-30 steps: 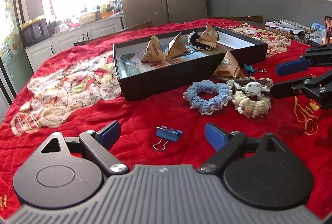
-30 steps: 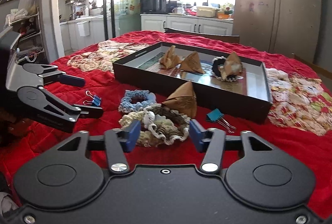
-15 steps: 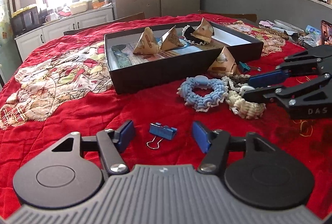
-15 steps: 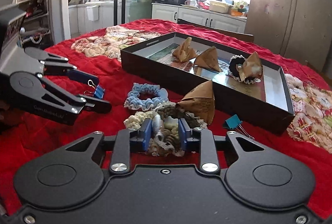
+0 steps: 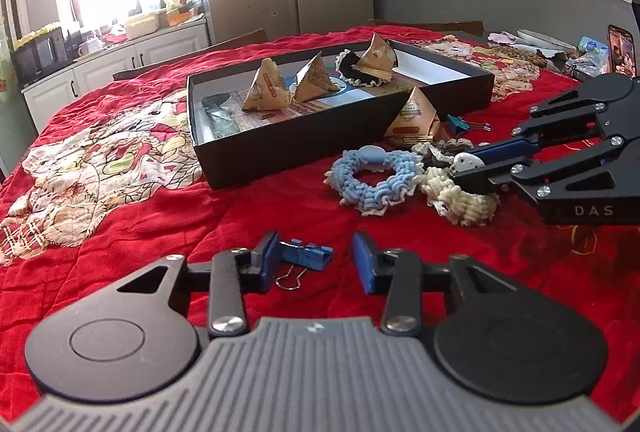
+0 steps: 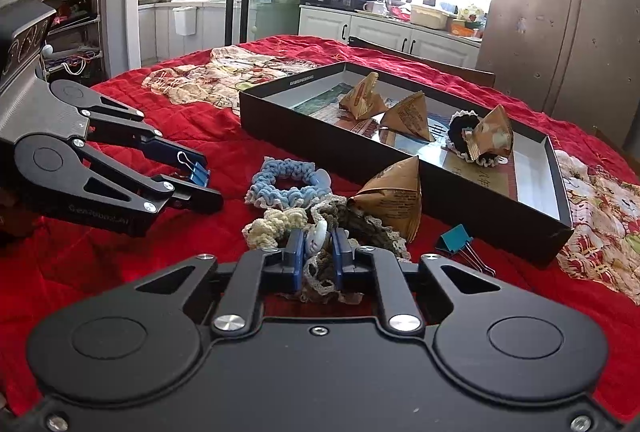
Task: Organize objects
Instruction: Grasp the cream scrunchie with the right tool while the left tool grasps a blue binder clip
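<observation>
A blue binder clip [image 5: 306, 256] lies on the red cloth between the fingers of my left gripper [image 5: 314, 264], which is open around it; the clip touches the left pad. It also shows in the right wrist view [image 6: 196, 171]. My right gripper [image 6: 316, 256] is shut on a brown-and-cream scrunchie [image 6: 320, 268] with a white charm; from the left wrist view this gripper [image 5: 472, 167] pinches the cream scrunchie pile [image 5: 460, 199]. A blue scrunchie [image 5: 376, 175] lies beside it. A black tray [image 5: 280, 151] holds three paper pyramid packets and a black scrunchie [image 5: 352, 69].
A fourth pyramid packet [image 6: 394, 197] stands outside the tray's front wall. A teal binder clip [image 6: 458, 242] lies on the cloth to the right of my right gripper. The red patterned cloth [image 5: 120, 199] covers the whole table. Clutter and a phone [image 5: 620, 49] sit at the far right.
My left gripper has moved forward and narrowed around the blue binder clip. My right gripper has closed from open onto the scrunchie.
</observation>
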Demonstrator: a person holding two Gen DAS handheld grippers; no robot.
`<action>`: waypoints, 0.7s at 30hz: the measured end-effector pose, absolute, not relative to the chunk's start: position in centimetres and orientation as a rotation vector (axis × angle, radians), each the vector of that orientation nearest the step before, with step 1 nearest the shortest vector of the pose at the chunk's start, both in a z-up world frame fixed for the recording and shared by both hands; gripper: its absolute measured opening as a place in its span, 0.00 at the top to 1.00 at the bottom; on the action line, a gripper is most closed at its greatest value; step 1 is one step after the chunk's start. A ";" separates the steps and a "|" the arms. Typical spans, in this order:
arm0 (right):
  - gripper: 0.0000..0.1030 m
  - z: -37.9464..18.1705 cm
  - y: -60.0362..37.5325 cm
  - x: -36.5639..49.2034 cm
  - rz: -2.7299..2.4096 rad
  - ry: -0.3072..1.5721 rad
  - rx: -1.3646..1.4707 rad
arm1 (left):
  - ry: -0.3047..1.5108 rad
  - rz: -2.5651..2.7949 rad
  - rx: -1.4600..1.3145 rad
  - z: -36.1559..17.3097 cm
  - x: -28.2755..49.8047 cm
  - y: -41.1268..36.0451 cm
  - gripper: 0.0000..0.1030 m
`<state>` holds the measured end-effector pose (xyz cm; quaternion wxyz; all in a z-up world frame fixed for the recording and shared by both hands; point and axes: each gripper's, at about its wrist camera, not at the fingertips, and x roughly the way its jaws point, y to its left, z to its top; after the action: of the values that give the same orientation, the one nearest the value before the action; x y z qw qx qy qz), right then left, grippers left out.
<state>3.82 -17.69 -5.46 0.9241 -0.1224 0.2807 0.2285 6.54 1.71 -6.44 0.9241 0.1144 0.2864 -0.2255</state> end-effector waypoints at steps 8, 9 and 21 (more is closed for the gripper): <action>0.87 -5.2 -18.4 3.8 0.472 0.574 -0.219 | 0.582 -0.474 0.248 -6.5 6.3 1.3 0.70; 0.87 -5.2 -18.4 3.7 0.471 0.574 -0.215 | 0.581 -0.474 0.249 -6.5 6.3 1.3 0.70; 0.87 -4.0 -19.9 2.8 0.479 0.553 -0.147 | 0.585 -0.463 0.236 -6.4 6.4 1.5 0.70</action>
<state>2.79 -19.85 -4.01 0.9311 -0.0720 0.2703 0.2340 6.39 1.47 -6.38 0.9244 0.1148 0.2851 -0.2259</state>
